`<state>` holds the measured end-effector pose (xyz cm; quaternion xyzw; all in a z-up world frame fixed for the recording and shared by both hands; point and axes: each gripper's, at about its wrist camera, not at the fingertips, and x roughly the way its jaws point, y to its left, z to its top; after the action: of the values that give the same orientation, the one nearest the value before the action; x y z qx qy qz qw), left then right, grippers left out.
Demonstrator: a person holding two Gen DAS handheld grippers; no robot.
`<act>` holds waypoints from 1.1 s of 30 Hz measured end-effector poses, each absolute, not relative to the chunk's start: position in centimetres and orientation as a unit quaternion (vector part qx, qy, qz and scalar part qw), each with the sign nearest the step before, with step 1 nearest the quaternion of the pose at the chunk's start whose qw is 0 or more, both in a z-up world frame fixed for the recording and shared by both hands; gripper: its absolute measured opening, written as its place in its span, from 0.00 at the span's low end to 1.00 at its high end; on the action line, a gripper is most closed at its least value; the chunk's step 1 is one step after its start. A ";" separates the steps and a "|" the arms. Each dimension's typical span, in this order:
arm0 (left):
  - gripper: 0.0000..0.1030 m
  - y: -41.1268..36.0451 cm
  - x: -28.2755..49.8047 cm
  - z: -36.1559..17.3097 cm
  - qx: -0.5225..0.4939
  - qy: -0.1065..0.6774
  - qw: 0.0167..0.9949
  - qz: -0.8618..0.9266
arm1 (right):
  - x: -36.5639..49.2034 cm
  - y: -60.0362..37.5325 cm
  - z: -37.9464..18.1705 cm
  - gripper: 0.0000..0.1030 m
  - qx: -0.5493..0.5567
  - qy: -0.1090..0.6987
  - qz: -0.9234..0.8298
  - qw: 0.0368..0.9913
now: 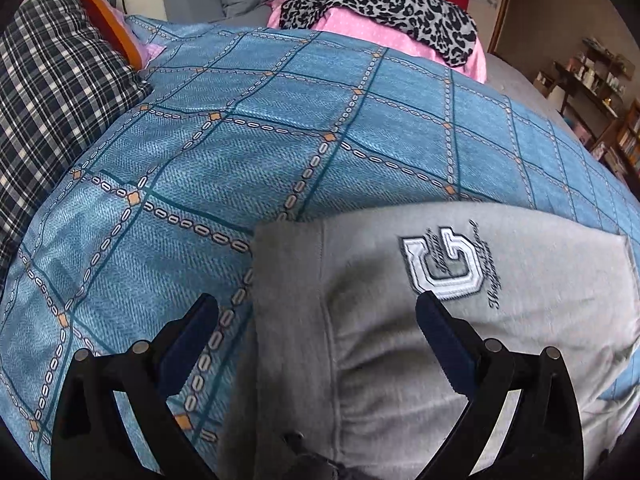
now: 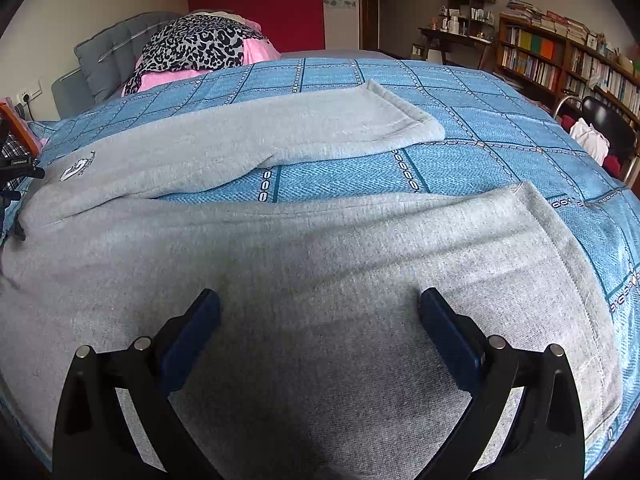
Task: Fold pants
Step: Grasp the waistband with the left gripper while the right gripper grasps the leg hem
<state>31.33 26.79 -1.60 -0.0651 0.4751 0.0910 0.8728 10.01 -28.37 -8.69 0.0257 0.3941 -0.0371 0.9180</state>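
Note:
Grey sweatpants (image 2: 304, 264) lie spread on a blue patterned bed cover (image 2: 480, 160), their two legs apart in a V, the far leg (image 2: 320, 124) reaching toward the back. In the left wrist view the waistband end (image 1: 400, 320) shows a white embroidered logo (image 1: 444, 264) and a dark drawstring (image 1: 298, 440). My left gripper (image 1: 318, 312) hovers open over the waistband edge, one finger above the cover, the other above the logo. My right gripper (image 2: 320, 308) is open just above the near leg, holding nothing.
A plaid pillow (image 1: 52, 92) and an orange-edged item (image 1: 108, 24) lie at the bed's left. A pink bundle under leopard-print cloth (image 2: 196, 48) sits at the head. Bookshelves (image 2: 560, 56), a desk and a black chair (image 2: 608, 120) stand to the right.

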 end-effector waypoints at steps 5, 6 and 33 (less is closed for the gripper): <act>0.95 28.2 33.7 -2.7 -0.084 0.478 0.871 0.076 | 10.3 -28.4 -9.0 0.98 0.024 0.409 -0.033 0.912; 0.95 28.3 33.9 -3.0 -0.089 0.478 0.871 0.071 | 10.3 -28.4 -9.1 0.98 0.025 0.411 -0.031 0.911; 0.32 27.8 32.6 -2.4 -0.092 0.405 0.909 0.023 | 29.3 -36.1 -3.8 0.98 -0.021 0.398 -0.036 0.916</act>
<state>32.60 27.76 -2.39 -0.0915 0.4051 0.0229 0.9094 29.33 -36.14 -3.80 -0.0213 0.3983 -0.0361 0.9163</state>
